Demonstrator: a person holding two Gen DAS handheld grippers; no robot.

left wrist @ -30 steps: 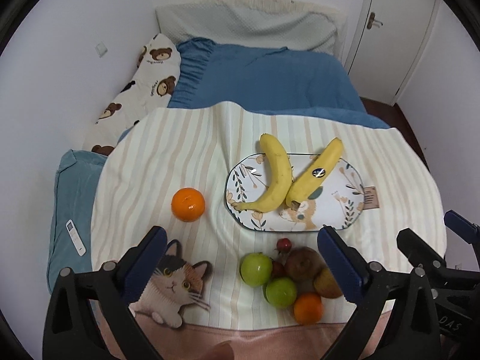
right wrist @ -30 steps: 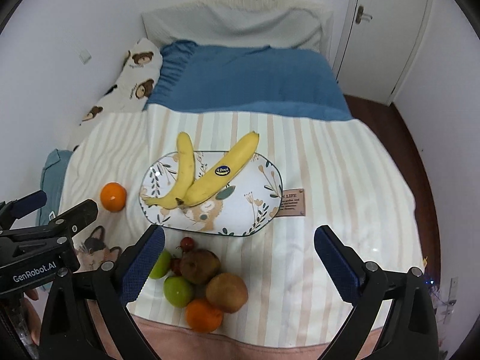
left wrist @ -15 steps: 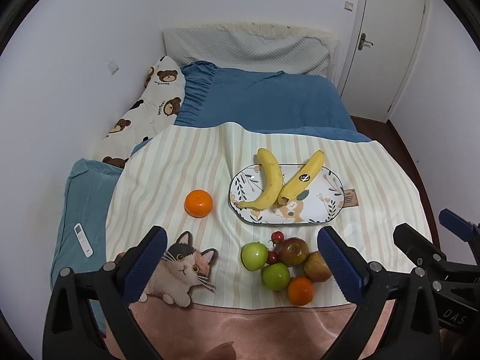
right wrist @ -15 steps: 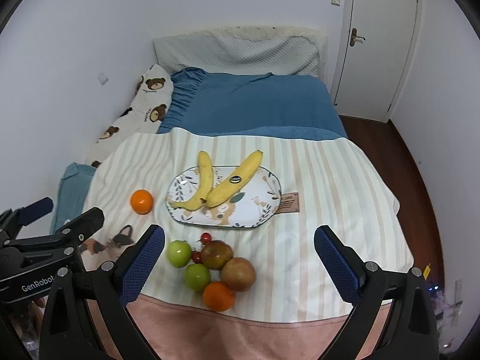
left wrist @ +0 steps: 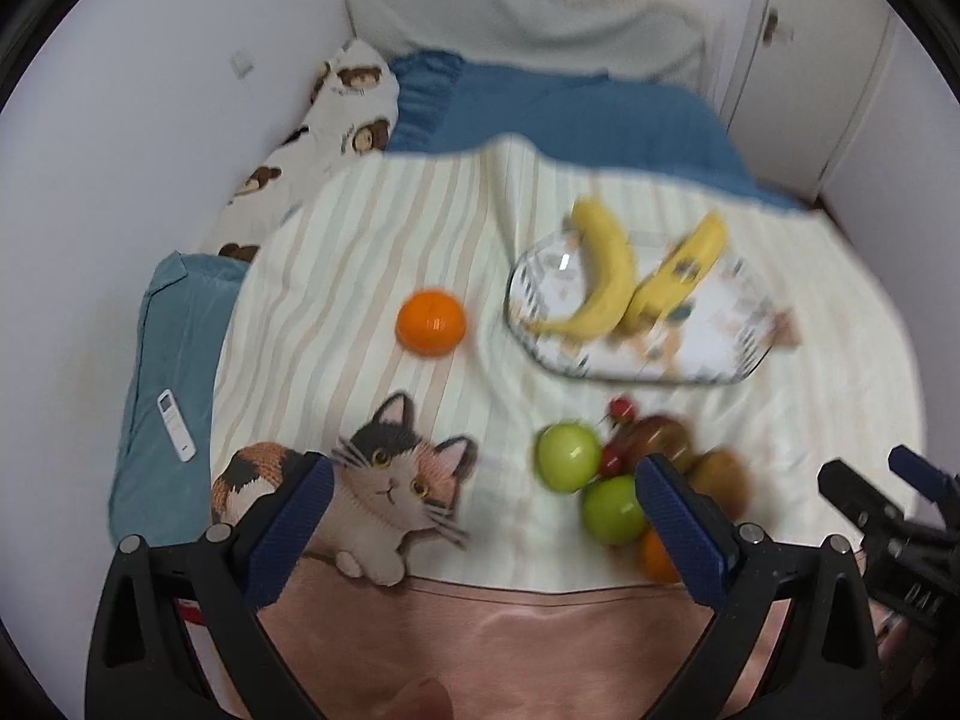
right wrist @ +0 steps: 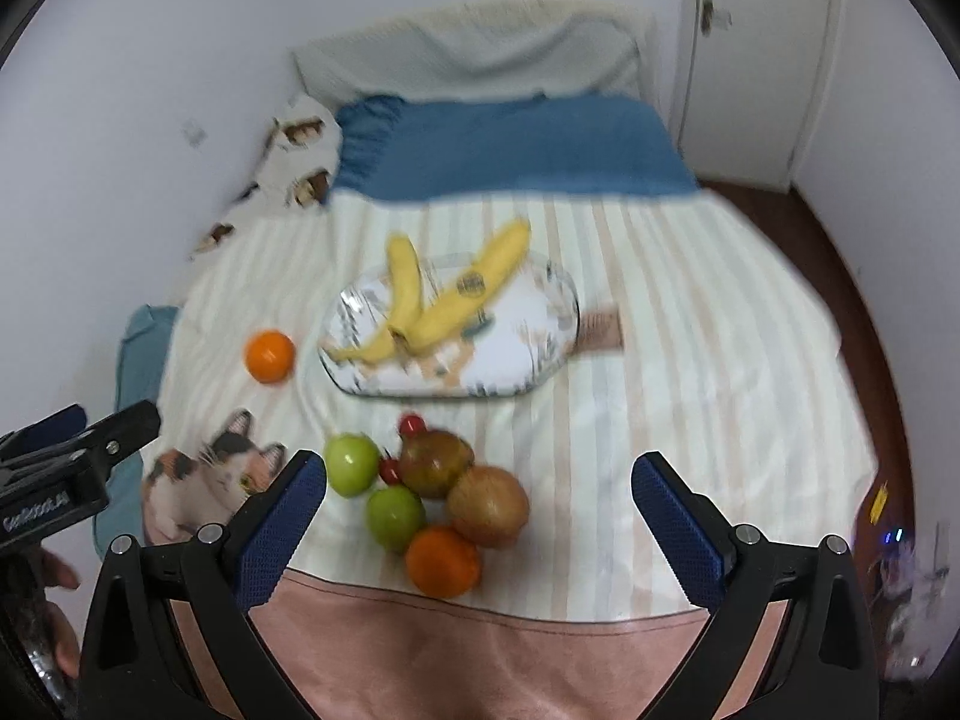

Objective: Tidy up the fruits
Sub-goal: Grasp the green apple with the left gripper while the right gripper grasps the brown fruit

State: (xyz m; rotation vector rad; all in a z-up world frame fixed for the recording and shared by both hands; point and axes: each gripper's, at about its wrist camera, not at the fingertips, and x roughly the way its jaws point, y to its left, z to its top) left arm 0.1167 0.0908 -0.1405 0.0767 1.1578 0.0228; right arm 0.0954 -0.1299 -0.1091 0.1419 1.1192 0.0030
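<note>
Two bananas (left wrist: 606, 276) (right wrist: 414, 306) lie on an oval patterned plate (left wrist: 708, 354) (right wrist: 516, 360) on the striped blanket. A lone orange (left wrist: 430, 321) (right wrist: 269, 355) sits left of the plate. Nearer me is a pile: two green apples (left wrist: 567, 457) (right wrist: 351, 463), red cherries (right wrist: 411, 425), two brown-red fruits (right wrist: 487, 506) and another orange (right wrist: 443, 560). My left gripper (left wrist: 483, 492) is open and empty above the cat picture. My right gripper (right wrist: 479, 492) is open and empty above the pile.
The blanket (left wrist: 372, 228) with a cat picture (left wrist: 384, 480) covers a bed with a blue sheet (right wrist: 510, 144), a bear-print pillow (left wrist: 336, 114) and a blue cushion (left wrist: 174, 324) holding a white remote (left wrist: 176, 425). A door (right wrist: 756, 60) stands at the back right.
Both views are now blurred and closer to the fruit: both grippers have moved down and forward toward the blanket. Both stay open and empty. No fruit has moved.
</note>
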